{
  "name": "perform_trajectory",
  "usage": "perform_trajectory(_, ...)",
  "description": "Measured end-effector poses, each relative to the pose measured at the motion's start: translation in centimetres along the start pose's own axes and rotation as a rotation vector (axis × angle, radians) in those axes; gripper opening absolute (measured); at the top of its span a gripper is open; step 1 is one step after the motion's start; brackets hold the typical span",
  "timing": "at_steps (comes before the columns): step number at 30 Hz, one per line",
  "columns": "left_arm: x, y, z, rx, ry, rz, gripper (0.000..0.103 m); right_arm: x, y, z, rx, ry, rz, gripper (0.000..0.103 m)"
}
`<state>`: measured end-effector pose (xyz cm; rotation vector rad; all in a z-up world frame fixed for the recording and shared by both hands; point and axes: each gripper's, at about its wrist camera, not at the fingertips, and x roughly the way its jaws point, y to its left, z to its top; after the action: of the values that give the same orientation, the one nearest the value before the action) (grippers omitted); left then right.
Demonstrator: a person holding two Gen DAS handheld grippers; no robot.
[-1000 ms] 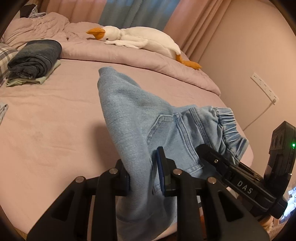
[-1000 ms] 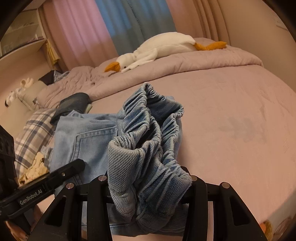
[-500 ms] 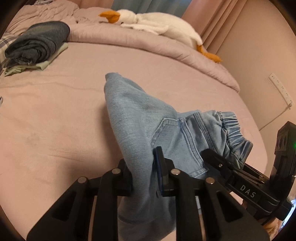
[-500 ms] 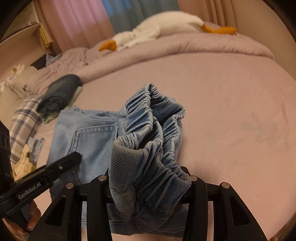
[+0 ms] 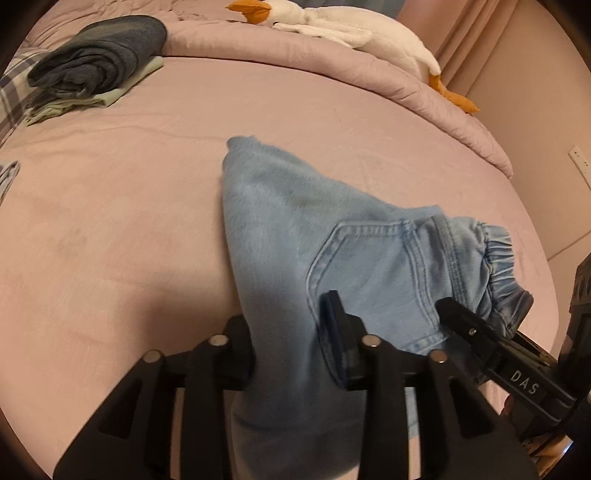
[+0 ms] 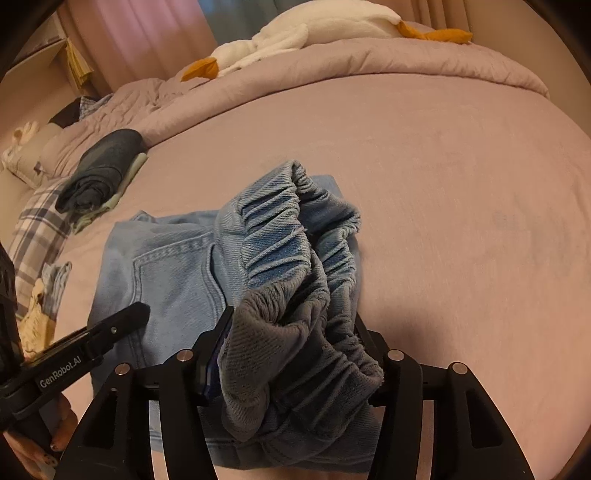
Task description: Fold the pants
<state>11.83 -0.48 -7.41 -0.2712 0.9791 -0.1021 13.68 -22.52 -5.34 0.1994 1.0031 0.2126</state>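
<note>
Pants of light blue denim sit between the jaws of both your claws, draped down onto the pink bed. Your left claw has the folded leg fabric running between its jaws, which have just been opening; the right-hand pad stands clear of the cloth, so the hold is loosening. Your right claw has the bunched elastic waistband in its jaws, which have also just been opening, and whether the pads press on it I cannot tell, since the gathers hide them.

Outward from there, the back pocket lies flat on the mattress and the folded edge reaches toward the middle of the bed. Well beyond are a stack of folded clothes and a plush goose on the duvet.

Judge this cloth as soft, limp and moderately heavy: it sags and will not hold a crease alone. Take it at seams or the thick waistband, where layers stay together.
</note>
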Motion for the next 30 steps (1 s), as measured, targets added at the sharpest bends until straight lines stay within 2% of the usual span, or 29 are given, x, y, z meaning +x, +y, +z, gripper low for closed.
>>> perform_trajectory(1,-0.2,-0.1,-0.2,0.008,0.002,0.007,0.041,-0.1,-0.1,-0.1,0.005,0.006,-0.005,0.059)
perform_trajectory(3,-1.0,-0.1,-1.0,0.019,0.009,0.014,0.044,-0.4,-0.4,-0.3,0.011,0.007,-0.030,0.070)
perform_trajectory(6,-2.5,-0.2,-1.8,0.023,0.008,0.032,0.051,-1.3,-0.7,-0.8,0.016,-0.001,-0.052,0.072)
perform_trajectory(9,-5.4,-0.8,-2.7,0.037,-0.058,0.036,0.074,-2.9,-0.7,-1.2,0.009,-0.015,-0.054,0.072)
perform_trajectory(10,-6.4,-1.1,-2.9,0.043,-0.086,0.036,0.085,-3.8,-0.5,-1.4,0.002,-0.037,-0.052,0.072)
perform_trajectory(11,-7.7,-1.4,-3.2,0.054,-0.122,0.036,0.091,-4.6,-0.3,-1.4,-0.002,-0.059,-0.054,0.073)
perform_trajectory(14,-10.9,-2.3,-4.4,0.079,-0.198,0.044,0.100,-8.2,0.1,-1.6,-0.006,-0.153,-0.048,0.087)
perform_trajectory(17,-13.2,-2.9,-5.3,0.085,-0.245,0.045,0.102,-10.9,0.4,-1.7,-0.008,-0.227,-0.023,0.092)
perform_trajectory(21,-14.5,-3.5,-6.5,0.089,-0.263,0.076,0.102,-13.5,0.8,-2.3,-0.019,-0.297,-0.004,0.095)
perform_trajectory(30,-15.2,-3.5,-8.3,0.068,-0.239,0.073,0.102,-14.0,1.1,-3.8,-0.018,-0.304,-0.049,0.095)
